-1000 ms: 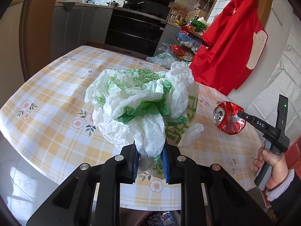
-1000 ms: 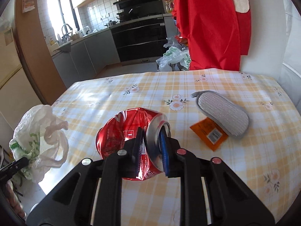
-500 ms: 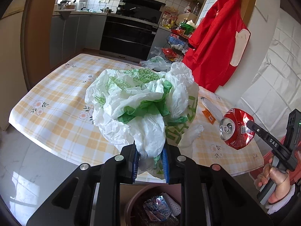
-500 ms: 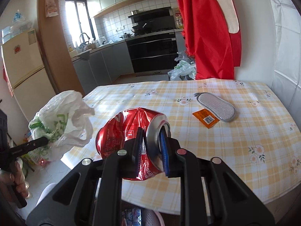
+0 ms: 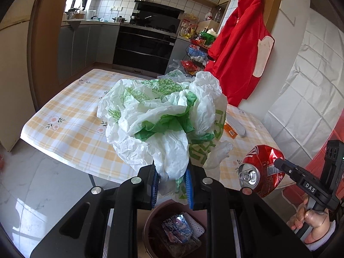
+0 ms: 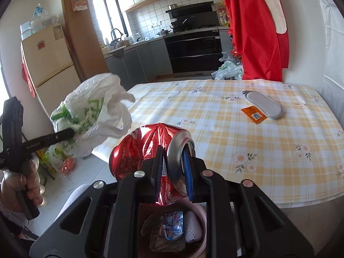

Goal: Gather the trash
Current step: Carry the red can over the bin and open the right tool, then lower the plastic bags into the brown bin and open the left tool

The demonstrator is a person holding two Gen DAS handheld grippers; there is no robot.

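My left gripper point(image 5: 171, 185) is shut on a crumpled white and green plastic bag point(image 5: 165, 118), which bulges up in front of the camera. My right gripper point(image 6: 173, 172) is shut on a crushed red soda can point(image 6: 148, 148), pinching its rim. Both hang off the near edge of the table point(image 6: 215, 129), above a round trash bin point(image 5: 154, 221) that holds wrappers. In the left wrist view the can point(image 5: 261, 169) and right gripper show at the right; in the right wrist view the bag point(image 6: 94, 111) and left gripper show at the left.
On the checked tablecloth lie a grey oval pad point(image 6: 264, 104) and an orange packet point(image 6: 253, 115). A red garment point(image 5: 236, 49) hangs at the table's far side. A fridge point(image 6: 47, 64) stands at the left, with bags on the floor point(image 6: 58, 161). Kitchen units and an oven fill the back.
Both grippers have drawn back from over the table past its near edge and risen a little, each keeping its load. The trash bin has come into view beneath them.
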